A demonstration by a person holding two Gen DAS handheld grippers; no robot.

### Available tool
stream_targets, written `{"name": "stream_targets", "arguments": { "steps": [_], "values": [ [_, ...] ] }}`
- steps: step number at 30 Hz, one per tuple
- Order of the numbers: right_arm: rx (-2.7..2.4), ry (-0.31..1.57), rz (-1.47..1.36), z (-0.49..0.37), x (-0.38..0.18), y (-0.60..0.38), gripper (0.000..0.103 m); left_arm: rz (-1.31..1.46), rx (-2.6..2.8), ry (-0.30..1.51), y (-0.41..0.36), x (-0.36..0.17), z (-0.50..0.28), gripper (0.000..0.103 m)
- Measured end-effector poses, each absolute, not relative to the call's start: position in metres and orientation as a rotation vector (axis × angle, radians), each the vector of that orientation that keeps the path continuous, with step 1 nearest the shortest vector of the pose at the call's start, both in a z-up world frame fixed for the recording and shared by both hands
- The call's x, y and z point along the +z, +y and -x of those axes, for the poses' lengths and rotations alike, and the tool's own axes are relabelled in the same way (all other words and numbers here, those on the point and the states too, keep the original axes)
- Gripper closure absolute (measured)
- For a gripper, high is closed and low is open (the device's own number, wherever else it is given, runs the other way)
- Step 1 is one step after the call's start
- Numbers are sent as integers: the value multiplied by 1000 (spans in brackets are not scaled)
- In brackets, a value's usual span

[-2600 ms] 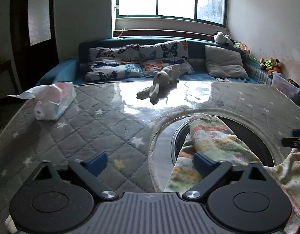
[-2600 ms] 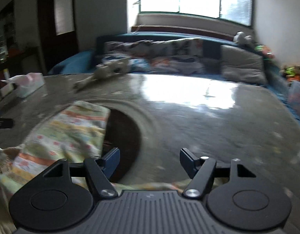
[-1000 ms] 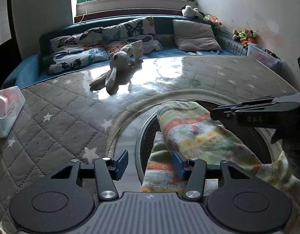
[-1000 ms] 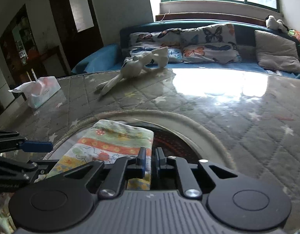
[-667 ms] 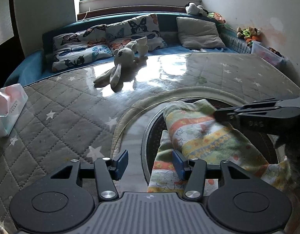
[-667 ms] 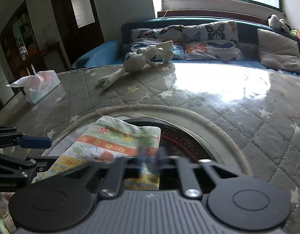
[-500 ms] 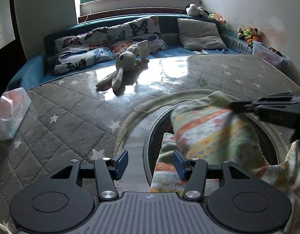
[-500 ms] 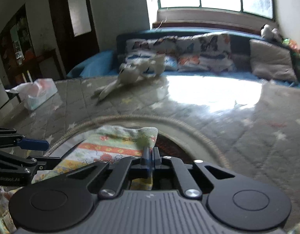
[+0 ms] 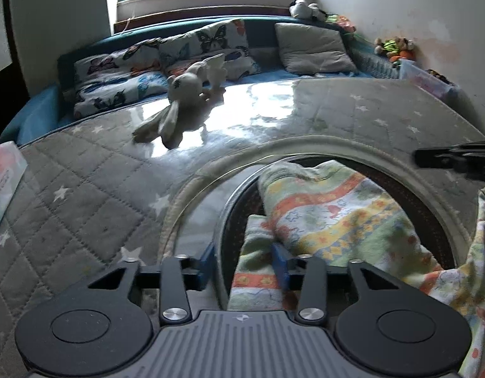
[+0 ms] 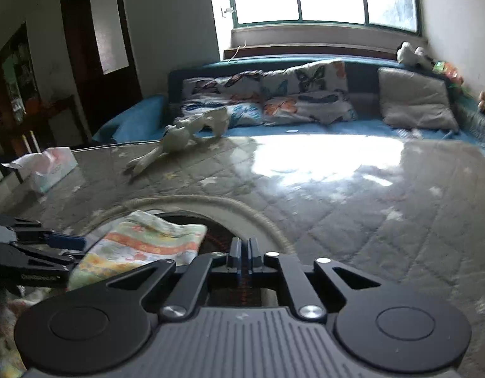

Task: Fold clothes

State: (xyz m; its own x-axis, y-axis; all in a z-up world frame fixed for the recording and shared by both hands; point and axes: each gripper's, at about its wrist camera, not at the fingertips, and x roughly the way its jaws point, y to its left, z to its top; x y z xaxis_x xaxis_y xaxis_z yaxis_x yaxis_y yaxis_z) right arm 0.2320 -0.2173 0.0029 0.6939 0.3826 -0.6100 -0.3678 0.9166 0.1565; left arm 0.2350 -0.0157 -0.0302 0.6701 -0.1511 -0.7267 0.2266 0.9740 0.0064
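Both views show the striped garment (image 9: pixel 330 217) on the glass tabletop (image 9: pixel 273 110). Left gripper (image 9: pixel 244 260) just narrowed, pads astride its edge, grip unclear; only right view shows right gripper (image 10: pixel 244 250) closed, empty.

One patterned cloth (image 9: pixel 330 217) lies near, over the dark round opening. One plush rabbit (image 9: pixel 179 107) lies far left. One tissue box (image 10: pixel 52 167) sits at the left edge. Three cushions line the far sofa: two butterfly cushions (image 9: pixel 207 47), one grey cushion (image 9: pixel 311 48).

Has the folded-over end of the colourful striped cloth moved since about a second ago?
Yes. The colourful striped cloth has been drawn out farther across the round dark opening, towards the white plush rabbit.
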Motion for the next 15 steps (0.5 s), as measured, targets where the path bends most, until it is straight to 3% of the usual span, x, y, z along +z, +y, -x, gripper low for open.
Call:
{"name": "stream_targets", "arguments": {
  "steps": [4, 6, 13, 15],
  "values": [
    [469, 722, -59, -245, -9, -197, 91, -118, -250, 793, -23, -31, -231, 96],
    [483, 740, -65, -249, -14, -188, 82, -122, -249, 785, -24, -32, -229, 97],
    [491, 777, -26, -252, -28, -168, 83, -128, -224, 750, -23, -26, -224, 98],
    [487, 777, -23, -249, -30, -167, 101, -132, -210, 734, -22, -24, -221, 98]
  ]
}}
